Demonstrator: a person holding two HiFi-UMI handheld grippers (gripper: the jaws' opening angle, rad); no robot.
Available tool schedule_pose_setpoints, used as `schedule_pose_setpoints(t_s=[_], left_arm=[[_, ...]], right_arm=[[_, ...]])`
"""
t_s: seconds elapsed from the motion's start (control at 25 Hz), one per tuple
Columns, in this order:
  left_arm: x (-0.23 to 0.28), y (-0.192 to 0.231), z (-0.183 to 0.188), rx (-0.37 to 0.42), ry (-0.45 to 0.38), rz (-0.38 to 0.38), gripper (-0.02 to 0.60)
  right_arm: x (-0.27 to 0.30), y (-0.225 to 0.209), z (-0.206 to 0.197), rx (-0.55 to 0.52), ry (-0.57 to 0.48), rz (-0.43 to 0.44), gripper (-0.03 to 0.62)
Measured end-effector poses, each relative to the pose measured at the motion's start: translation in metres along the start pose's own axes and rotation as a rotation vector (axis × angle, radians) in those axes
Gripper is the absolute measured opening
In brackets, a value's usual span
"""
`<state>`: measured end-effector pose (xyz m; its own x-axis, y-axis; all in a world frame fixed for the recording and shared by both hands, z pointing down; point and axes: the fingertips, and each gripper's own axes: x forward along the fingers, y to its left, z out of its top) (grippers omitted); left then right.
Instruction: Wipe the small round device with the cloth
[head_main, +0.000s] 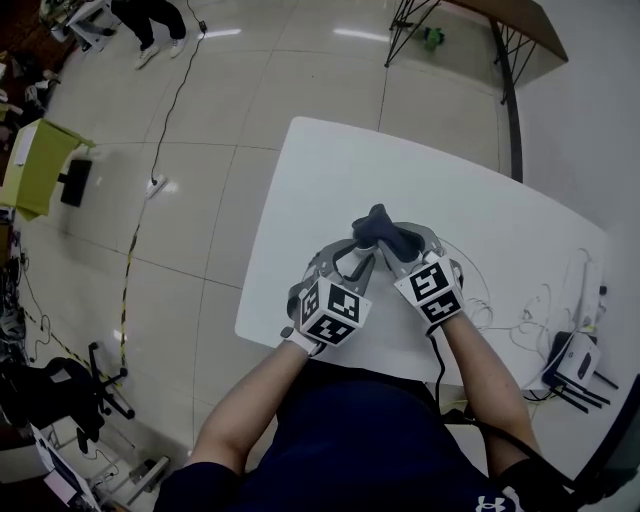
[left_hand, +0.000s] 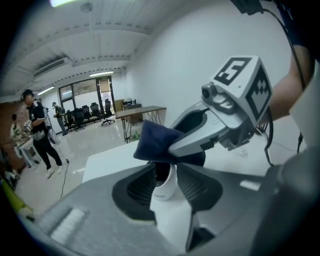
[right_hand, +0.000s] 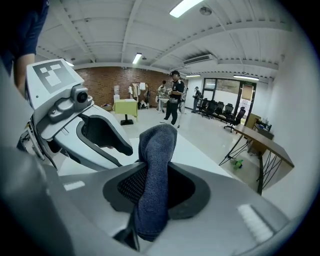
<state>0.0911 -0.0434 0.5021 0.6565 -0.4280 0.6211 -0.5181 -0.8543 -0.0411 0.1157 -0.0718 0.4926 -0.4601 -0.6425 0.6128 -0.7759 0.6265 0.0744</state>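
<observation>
Now the right gripper (head_main: 398, 243) clamps the cloth (right_hand: 155, 170) atop the white device (left_hand: 165, 189), which stands between the parted jaws of the left gripper (head_main: 354, 260); wiping likely needs that hold closed first.

The small round device (left_hand: 166, 189) stood on the worktop (head_main: 330, 180), toward its near edge, just in front of you. Your left tool (left_hand: 165, 172) sat at the device's left, with the device standing between its jaw tips. Your right tool (right_hand: 156, 172) sat at the device's right, and the cloth (left_hand: 155, 142) clamped in its jaws lay over the device's top, between the two tools. Well to the right of the device, loose cables (head_main: 520, 310) lay on the worktop, with a small box (head_main: 570, 360) beyond them at the worktop's right edge.
</observation>
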Motion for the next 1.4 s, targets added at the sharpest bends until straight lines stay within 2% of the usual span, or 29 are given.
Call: schedule_pose_setpoints(t_s=[0.24,0.4,0.6,0.72,0.84,1.04,1.4], left_arm=[[0.014,0.0,0.003,-0.005,0.002,0.015,0.13],[0.015,0.0,0.007,-0.053,-0.03,-0.003,0.126],[0.012,0.0,0.008,-0.093,-0.052,-0.011,0.123],[0.012,-0.001,0.009,-0.119,-0.057,-0.017,0.123],[0.012,0.0,0.009,-0.14,-0.065,-0.021,0.116],[0.011,0.004,0.009,-0.153,-0.068,-0.021,0.115],[0.003,0.012,0.0,-0.222,-0.065,-0.036,0.123]], right_arm=[[0.011,-0.01,0.004,-0.04,-0.011,0.069,0.11],[0.023,-0.031,-0.002,0.01,-0.001,0.091,0.11],[0.048,-0.036,-0.033,0.098,0.056,0.217,0.109],[0.06,-0.034,-0.058,0.111,0.12,0.257,0.109],[0.068,-0.032,-0.075,0.095,0.176,0.256,0.109],[0.075,-0.03,-0.08,0.076,0.248,0.209,0.107],[0.053,-0.001,-0.09,0.144,0.28,0.2,0.107]])
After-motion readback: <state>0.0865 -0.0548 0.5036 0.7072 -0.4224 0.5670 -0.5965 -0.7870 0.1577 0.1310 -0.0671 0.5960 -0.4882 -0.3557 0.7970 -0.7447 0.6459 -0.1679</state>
